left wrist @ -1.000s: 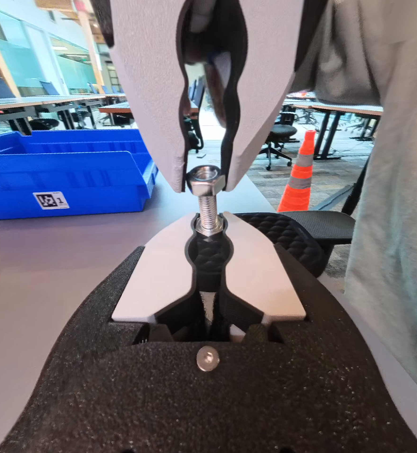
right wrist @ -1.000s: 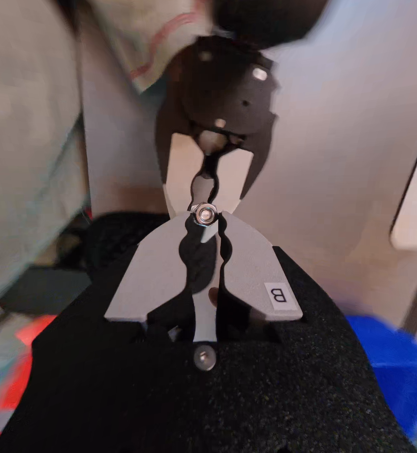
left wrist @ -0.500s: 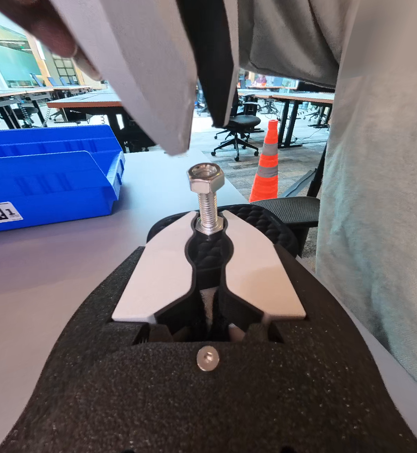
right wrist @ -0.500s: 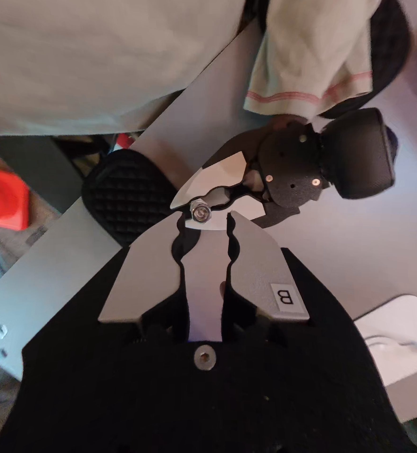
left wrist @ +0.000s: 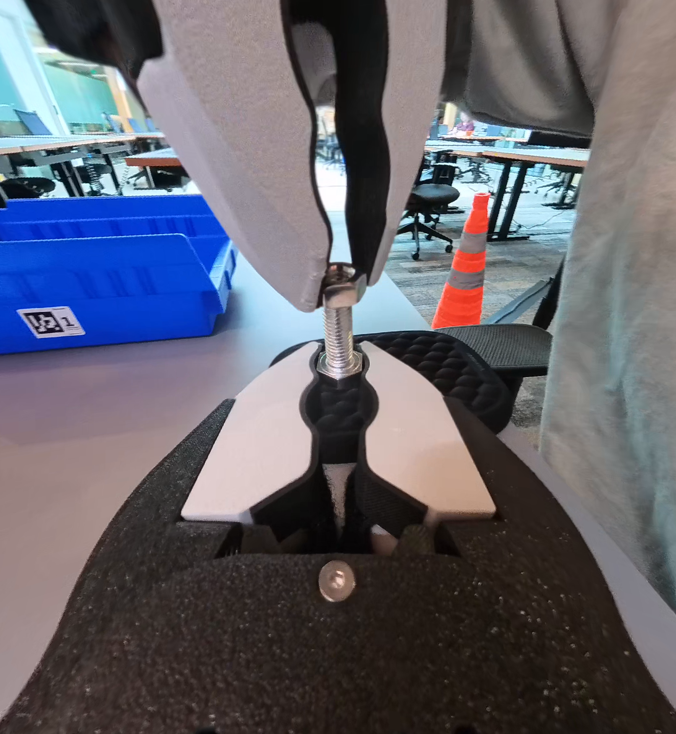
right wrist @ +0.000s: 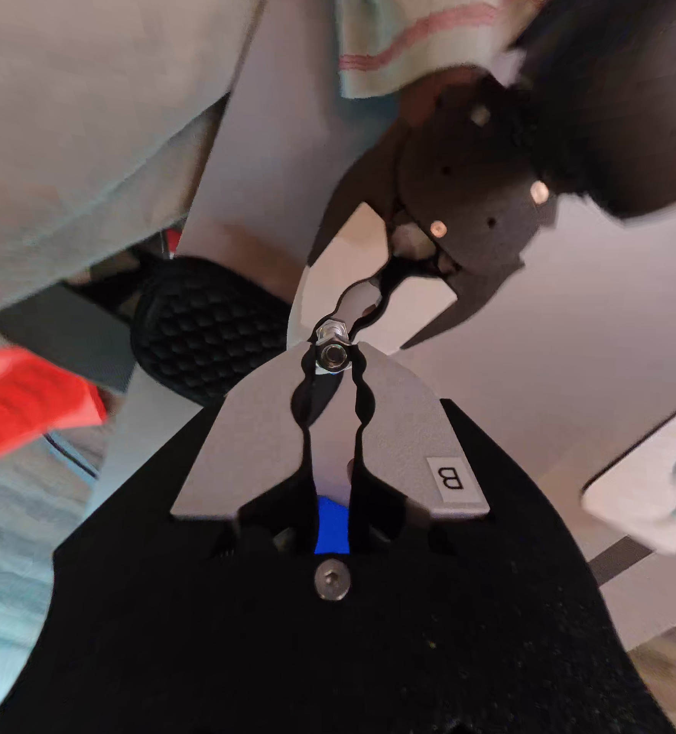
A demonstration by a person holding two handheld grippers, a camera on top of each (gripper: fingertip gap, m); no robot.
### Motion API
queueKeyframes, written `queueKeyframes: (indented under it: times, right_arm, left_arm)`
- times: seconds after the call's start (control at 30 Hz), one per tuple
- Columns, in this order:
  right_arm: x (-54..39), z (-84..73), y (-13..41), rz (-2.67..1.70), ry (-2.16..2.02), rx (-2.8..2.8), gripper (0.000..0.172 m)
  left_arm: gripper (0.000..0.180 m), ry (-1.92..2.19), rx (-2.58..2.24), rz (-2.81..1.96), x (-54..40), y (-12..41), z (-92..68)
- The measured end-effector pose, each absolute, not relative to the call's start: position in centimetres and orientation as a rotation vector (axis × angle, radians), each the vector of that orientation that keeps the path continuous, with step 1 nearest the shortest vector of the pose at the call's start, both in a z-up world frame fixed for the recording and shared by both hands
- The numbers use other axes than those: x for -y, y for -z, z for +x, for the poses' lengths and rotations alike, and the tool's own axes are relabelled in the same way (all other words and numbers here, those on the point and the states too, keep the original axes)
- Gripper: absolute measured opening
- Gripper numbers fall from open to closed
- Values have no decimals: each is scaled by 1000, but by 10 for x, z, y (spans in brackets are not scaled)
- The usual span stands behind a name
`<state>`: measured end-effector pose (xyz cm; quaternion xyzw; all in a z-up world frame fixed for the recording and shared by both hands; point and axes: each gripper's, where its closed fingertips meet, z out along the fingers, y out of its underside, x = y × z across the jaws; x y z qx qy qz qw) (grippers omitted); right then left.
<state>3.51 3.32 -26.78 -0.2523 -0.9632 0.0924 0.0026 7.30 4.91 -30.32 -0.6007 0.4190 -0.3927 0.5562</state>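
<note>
Between my two grippers stands a steel hex bolt point(left wrist: 338, 317), upright above the grey tabletop point(left wrist: 90, 397). My left gripper point(left wrist: 339, 363) is clamped on the hex nut point(left wrist: 340, 367) threaded low on the shank, seemingly to brace it. My right gripper point(right wrist: 331, 355) reaches down from above, fingers pressed on the bolt's hex head point(left wrist: 344, 284), a hold suited to twisting. Shiny zinc-bright threads show bare between head and nut. A blue parts bin point(left wrist: 90, 278) sits well apart.

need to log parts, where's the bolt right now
The bolt stands upright mid-frame in the left wrist view, its nut in the left gripper, its head in the right gripper.
</note>
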Motion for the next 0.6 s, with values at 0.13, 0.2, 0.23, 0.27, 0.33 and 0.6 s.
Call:
queueKeyframes:
  times: [0.13,0.2,0.23,0.27,0.33,0.6]
  right_arm:
    - [-39,28,268,-1592,-369,2571,17]
    - [-39,31,269,-1672,-396,2477,17]
    - [-39,33,271,-1674,-384,2464,18]
    - [-41,34,272,-1658,-352,2468,34]
    - [-44,35,269,-1518,-316,2547,55]
    - [-27,33,250,-323,-377,3050,43]
  left_arm:
    - [14,888,-934,-1441,-57,303,70]
    - [14,868,-949,-1446,-56,304,71]
    - [14,869,-951,-1443,-56,304,71]
    - [14,878,-943,-1439,-56,303,70]
    - [14,904,-933,-1435,-56,302,69]
    - [13,930,-999,-1424,-49,304,74]
